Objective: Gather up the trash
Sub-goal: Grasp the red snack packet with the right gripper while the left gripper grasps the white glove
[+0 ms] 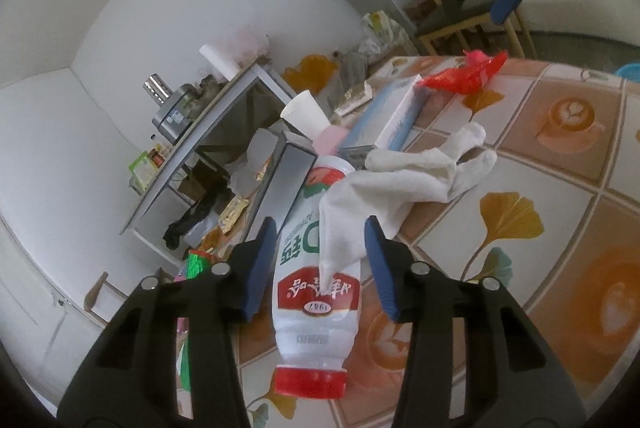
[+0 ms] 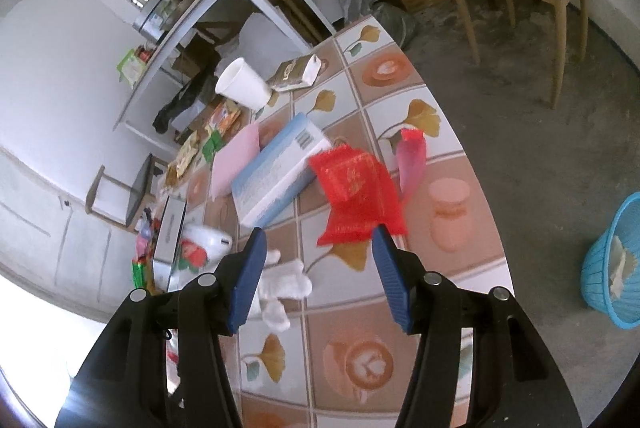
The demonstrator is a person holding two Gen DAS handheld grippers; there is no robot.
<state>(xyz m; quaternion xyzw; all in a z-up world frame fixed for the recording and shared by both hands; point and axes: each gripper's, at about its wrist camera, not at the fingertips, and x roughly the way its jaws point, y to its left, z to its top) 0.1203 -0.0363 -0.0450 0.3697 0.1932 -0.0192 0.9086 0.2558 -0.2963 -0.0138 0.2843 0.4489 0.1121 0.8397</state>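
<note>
left tongs (image 1: 322,264) apart, straddling bottle (image 1: 316,292) to clamp it | right tongs (image 2: 318,278) apart, wrapper (image 2: 356,198) at 12 | bin (image 2: 612,268) at 3 for drop

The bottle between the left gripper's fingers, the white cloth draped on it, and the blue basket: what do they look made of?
Bottle: likely glossy white plastic, going by its sheen, printed label and red screw cap. Cloth: soft knitted fabric; it folds limply and has finger shapes, perhaps a glove. Basket: probably moulded plastic with a slatted wall.
</note>
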